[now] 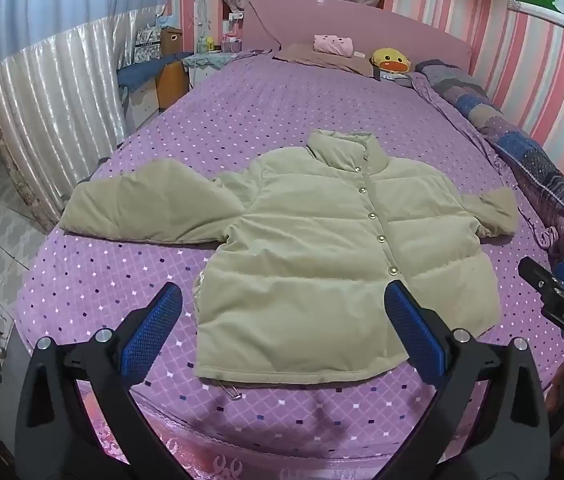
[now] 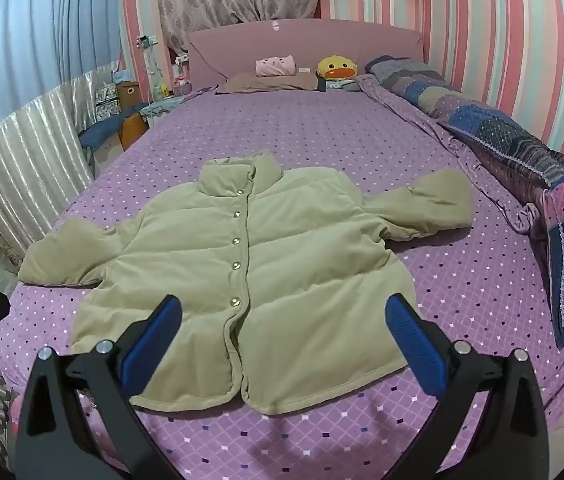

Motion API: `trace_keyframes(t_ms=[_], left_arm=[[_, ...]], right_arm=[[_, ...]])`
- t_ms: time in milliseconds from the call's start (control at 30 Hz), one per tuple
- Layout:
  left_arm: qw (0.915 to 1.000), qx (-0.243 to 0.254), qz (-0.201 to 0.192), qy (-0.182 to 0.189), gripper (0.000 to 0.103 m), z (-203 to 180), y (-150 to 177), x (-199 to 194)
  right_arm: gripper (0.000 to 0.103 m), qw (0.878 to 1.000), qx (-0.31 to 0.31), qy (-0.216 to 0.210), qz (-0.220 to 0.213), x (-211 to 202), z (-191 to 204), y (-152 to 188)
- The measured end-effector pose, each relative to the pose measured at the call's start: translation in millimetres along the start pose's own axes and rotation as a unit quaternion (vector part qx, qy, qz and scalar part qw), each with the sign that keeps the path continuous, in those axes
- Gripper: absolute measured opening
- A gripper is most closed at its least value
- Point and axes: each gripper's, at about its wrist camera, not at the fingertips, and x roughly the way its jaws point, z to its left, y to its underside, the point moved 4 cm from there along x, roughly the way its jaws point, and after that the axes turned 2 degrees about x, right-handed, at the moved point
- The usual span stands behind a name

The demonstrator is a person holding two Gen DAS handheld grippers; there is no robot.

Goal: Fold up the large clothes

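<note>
Purple diamond-print bedding (image 1: 282,120) covers the bed where our padded beige jacket (image 1: 322,260) lies flat, buttoned, front up, both sleeves spread sideways. Left tool (image 1: 282,320) and right tool (image 2: 282,332) both hover over its hem, jaws wide apart, holding nothing. We should probably pinch a sleeve cuff first and carry it across the chest, keeping the puffy fabric smooth.

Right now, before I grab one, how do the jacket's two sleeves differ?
The left sleeve lies stretched out flat from the body; the right sleeve is shorter-looking, bunched, with its cuff gathered. The left sleeve's end reaches the bed's left edge; the right sleeve ends well inside the bed, short of the rolled quilt. Both are the same beige padded fabric, lie on the purple sheet, and neither is folded in yet.
</note>
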Motion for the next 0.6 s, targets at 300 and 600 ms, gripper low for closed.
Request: trace_keyframes(t_ms=[300,600], left_arm=[[1.0000,-0.001,-0.004,0.000,0.100,3.6,0.8,4.7],[1.0000,-0.001,-0.003,-0.001,0.100,6.6,-0.8,5.5]], right_arm=[[0.101,1.000,-0.012,0.006,-0.007,-11.5,1.8,-2.1],[0.101,1.000,-0.007,-0.003,-0.002,-15.3,-6.3,-18.3]])
